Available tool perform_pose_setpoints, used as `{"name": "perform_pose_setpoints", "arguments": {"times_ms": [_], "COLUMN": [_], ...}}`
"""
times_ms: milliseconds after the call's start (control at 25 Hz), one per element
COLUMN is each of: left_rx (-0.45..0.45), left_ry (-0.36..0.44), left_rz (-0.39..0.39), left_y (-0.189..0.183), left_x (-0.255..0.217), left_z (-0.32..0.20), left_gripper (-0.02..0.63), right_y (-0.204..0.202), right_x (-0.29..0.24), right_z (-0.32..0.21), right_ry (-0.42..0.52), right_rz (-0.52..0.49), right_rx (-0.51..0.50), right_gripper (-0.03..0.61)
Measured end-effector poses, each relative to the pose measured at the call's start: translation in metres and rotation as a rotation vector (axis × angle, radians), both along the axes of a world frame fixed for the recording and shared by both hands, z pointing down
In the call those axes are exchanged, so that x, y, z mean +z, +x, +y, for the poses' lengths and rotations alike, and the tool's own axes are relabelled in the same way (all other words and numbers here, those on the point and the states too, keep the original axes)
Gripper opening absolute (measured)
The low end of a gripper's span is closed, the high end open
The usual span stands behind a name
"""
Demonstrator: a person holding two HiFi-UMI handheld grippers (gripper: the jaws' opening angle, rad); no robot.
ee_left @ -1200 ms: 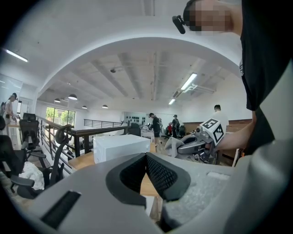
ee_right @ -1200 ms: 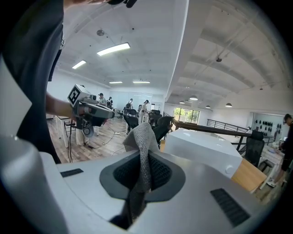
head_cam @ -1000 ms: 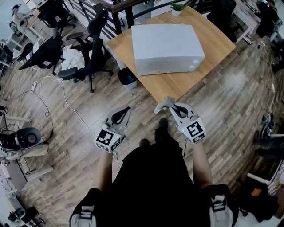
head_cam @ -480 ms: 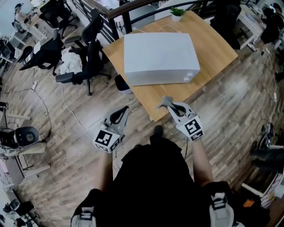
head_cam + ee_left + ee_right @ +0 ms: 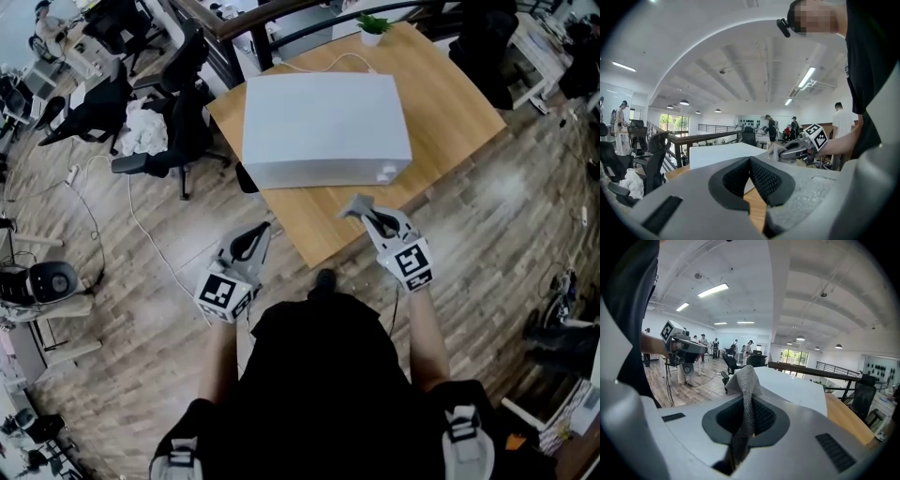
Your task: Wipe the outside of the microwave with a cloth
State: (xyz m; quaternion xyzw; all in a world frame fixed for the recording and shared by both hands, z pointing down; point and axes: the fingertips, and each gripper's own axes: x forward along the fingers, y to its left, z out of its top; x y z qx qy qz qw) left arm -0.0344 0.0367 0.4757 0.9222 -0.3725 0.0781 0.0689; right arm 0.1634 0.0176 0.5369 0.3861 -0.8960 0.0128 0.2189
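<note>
The white box-shaped microwave (image 5: 323, 117) sat on the light wooden table (image 5: 450, 94), its long axis running left to right. The right gripper (image 5: 364, 216) was clamped on a grey knitted cloth (image 5: 352, 204) over the table's near edge, with the microwave's near right corner just ahead and slightly left of it. The left gripper (image 5: 260, 234), jaws pressed together on nothing, hung off the table over the floor. The right one looked better placed to start wiping.

Left claw (image 5: 264, 232) held low, jaws together, right claw (image 5: 366, 214) forward, pinching cloth (image 5: 745, 380), both forearms outstretched.
</note>
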Motion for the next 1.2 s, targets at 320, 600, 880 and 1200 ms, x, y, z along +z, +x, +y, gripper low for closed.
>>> {"name": "perform_pose_setpoints", "arguments": {"times_ms": [320, 600, 880, 1200], "left_rx": [-0.030, -0.058, -0.077, 0.018], "left_ry": [0.004, -0.004, -0.014, -0.038], "left_rz": [-0.013, -0.036, -0.037, -0.042], "left_y": [0.016, 0.010, 0.003, 0.012], "left_x": [0.001, 0.007, 0.006, 0.017], "left_z": [-0.012, -0.017, -0.029, -0.047], "left_gripper": [0.002, 0.002, 0.002, 0.002], "right_y": [0.063, 0.099, 0.135, 0.149], "right_x": [0.000, 0.001, 0.011, 0.044], "right_z": [-0.048, -0.096, -0.145, -0.190], "right_ry": [0.017, 0.023, 0.001, -0.072], "right_rz": [0.041, 0.083, 0.109, 0.215], "right_rx": [0.087, 0.173, 0.281, 0.368], "right_gripper": [0.014, 0.014, 0.014, 0.014]}}
